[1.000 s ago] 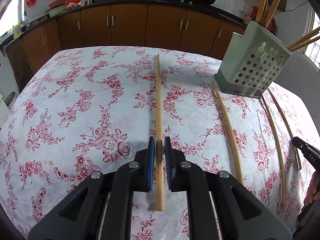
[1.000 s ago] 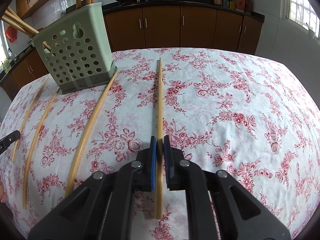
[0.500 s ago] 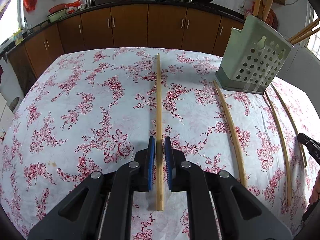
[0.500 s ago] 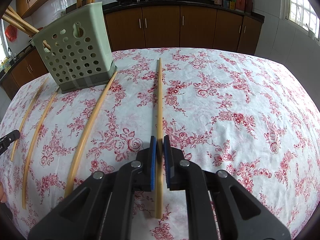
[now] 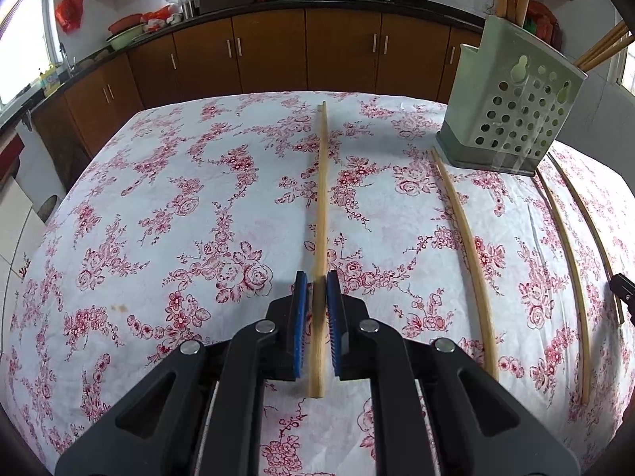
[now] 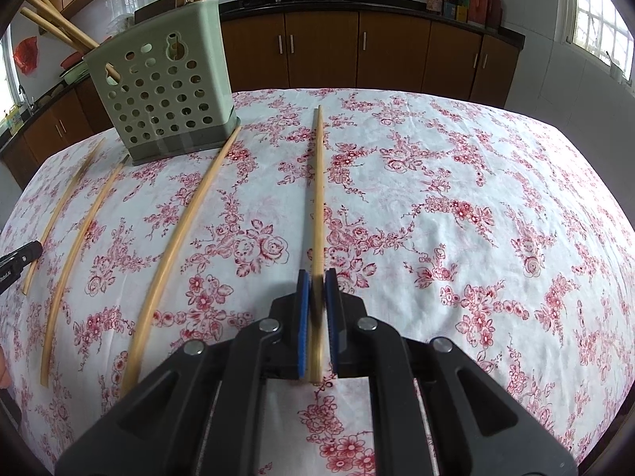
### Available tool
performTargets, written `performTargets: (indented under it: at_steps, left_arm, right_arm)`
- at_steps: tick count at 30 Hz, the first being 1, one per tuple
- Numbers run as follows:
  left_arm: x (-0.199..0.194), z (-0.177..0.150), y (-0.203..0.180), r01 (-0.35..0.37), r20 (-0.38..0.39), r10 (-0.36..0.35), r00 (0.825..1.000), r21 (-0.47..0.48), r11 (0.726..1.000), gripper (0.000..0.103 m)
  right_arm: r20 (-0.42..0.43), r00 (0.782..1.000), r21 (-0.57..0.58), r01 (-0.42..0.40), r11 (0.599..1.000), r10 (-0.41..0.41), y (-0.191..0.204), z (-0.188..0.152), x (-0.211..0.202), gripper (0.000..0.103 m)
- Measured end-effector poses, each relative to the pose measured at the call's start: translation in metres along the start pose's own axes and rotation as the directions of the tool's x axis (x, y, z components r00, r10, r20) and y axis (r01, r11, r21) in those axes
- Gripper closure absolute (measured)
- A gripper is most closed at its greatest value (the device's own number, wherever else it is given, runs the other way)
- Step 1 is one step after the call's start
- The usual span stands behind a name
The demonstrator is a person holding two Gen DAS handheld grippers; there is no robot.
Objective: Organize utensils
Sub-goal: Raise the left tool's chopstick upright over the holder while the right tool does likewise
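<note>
Soft bright window daylight, faint shadows, heavy fisheye bending at edges, slight motion blur.

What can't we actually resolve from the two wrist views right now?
- Left wrist: the part of the held chopstick between the left gripper pads is motion-blurred.
- Right wrist: the same for the right gripper and its chopstick.
- Both views: chopstick tops in the green holder are cut off by the upper edge; the count is unclear.
- Left wrist: the other gripper is cropped at the right edge.
</note>
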State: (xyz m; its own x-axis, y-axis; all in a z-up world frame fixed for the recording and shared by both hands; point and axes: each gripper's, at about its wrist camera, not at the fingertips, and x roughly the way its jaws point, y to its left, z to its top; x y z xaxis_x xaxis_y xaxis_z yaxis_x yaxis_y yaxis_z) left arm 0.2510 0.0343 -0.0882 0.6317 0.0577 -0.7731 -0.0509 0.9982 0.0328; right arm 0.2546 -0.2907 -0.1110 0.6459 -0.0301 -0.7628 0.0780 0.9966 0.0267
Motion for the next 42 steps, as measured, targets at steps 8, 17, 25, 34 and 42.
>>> performTargets:
  at_steps: [8, 17, 25, 34, 42]
  left_arm:
    - [-0.004, -0.004, 0.0, -0.002, -0.001, 0.002, 1.0, 0.002, 1.0, 0.094]
    - [-0.009, -0.01, 0.001, -0.021, -0.002, 0.021, 1.0, 0.011, 1.0, 0.095]
    - [-0.031, -0.011, 0.007, -0.028, 0.047, 0.027, 0.999, 0.021, 0.999, 0.095]
    - [-0.076, 0.008, 0.009, -0.014, 0.172, 0.009, 0.985, 0.026, 1.0, 0.095]
    - [-0.13, 0.043, 0.026, 0.05, 0.321, -0.041, 0.946, -0.021, 0.999, 0.096]
  right_arm:
    - [-0.002, 1.0, 0.0, -0.008, 1.0, 0.008, 0.0, -0.002, -0.003, 0.095]
    - [0.003, 1.0, 0.016, -0.023, 1.0, 0.023, -0.002, -0.003, -0.01, 0.095]
    - [0.092, 0.996, 0.037, -0.024, 0.999, 0.021, -0.01, 0.01, -0.045, 0.095]
    - [0.193, 0.981, 0.047, -0.023, 0.999, 0.014, -0.017, 0.028, -0.079, 0.095]
    - [0.321, 0.947, 0.056, -0.04, 0.998, 0.02, -0.024, 0.055, -0.12, 0.095]
